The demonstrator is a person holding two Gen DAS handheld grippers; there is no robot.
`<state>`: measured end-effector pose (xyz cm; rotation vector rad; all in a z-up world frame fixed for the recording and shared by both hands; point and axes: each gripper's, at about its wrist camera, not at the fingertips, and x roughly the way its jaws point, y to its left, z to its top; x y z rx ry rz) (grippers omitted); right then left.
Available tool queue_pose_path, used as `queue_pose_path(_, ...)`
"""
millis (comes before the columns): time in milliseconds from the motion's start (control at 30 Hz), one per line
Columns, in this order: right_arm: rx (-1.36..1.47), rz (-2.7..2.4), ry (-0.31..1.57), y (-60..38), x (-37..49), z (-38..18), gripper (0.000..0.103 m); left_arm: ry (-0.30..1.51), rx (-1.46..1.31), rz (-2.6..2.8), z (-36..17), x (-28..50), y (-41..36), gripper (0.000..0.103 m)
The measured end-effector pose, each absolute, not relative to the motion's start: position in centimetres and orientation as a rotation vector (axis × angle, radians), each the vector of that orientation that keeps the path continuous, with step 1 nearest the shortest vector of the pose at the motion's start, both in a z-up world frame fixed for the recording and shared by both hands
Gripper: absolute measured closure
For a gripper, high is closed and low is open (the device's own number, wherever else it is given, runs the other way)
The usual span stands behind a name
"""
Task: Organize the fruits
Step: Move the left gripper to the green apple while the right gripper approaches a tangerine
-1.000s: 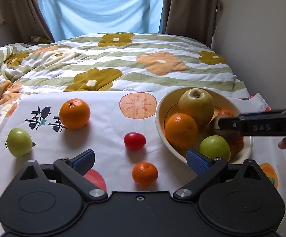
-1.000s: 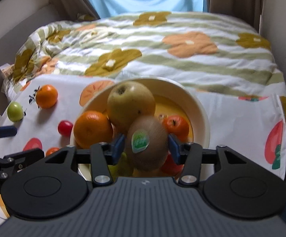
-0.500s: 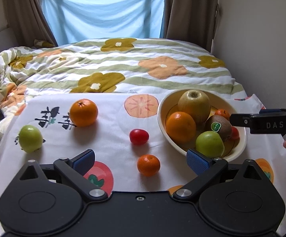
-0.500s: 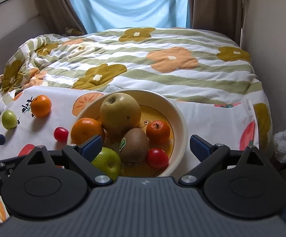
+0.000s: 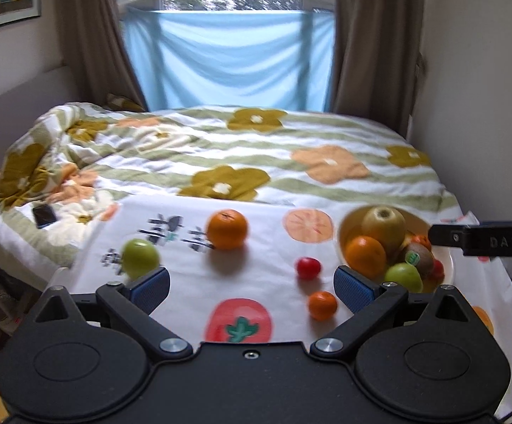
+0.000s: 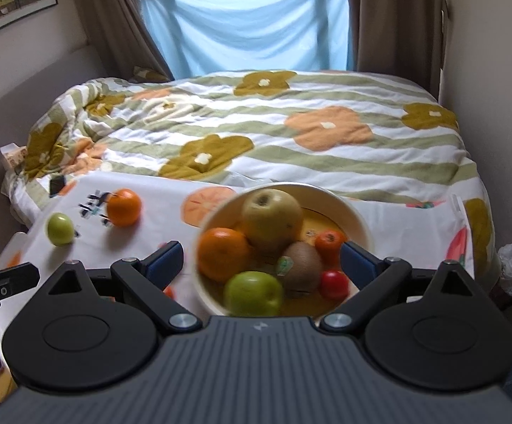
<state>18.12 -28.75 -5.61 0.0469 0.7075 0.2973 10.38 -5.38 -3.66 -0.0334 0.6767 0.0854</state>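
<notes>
Right wrist view: right gripper [image 6: 261, 259] jaws just opened, being held wide, empty; kiwi [image 6: 300, 265] being left in bowl [image 6: 360, 226]. Left gripper [image 5: 250, 284] being held wide, empty.

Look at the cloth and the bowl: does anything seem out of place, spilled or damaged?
Nothing is spilled or damaged. Four fruits lie loose on the cloth, outside the bowl: a green apple, a large orange, a small red fruit and a small orange.

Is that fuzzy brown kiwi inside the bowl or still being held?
Inside. The kiwi lies in the bowl among other fruit, and the right gripper is open, its jaws spread clear of it.
</notes>
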Motion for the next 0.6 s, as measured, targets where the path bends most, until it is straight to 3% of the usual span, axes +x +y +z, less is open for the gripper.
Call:
queue_pose_path(300, 0.131, 0.270, 0.698, -24.1, 14.9, -4.3, 0.000, 0.644, -0.087, 0.100, -2.7, 8.6, 0.4, 0.002)
queue_pose_path(600, 0.141, 0.193, 0.715, -20.7, 13.7, -7.2, 0.000, 0.694, -0.029, 0.041, -5.3, 10.4, 3.4, 0.002)
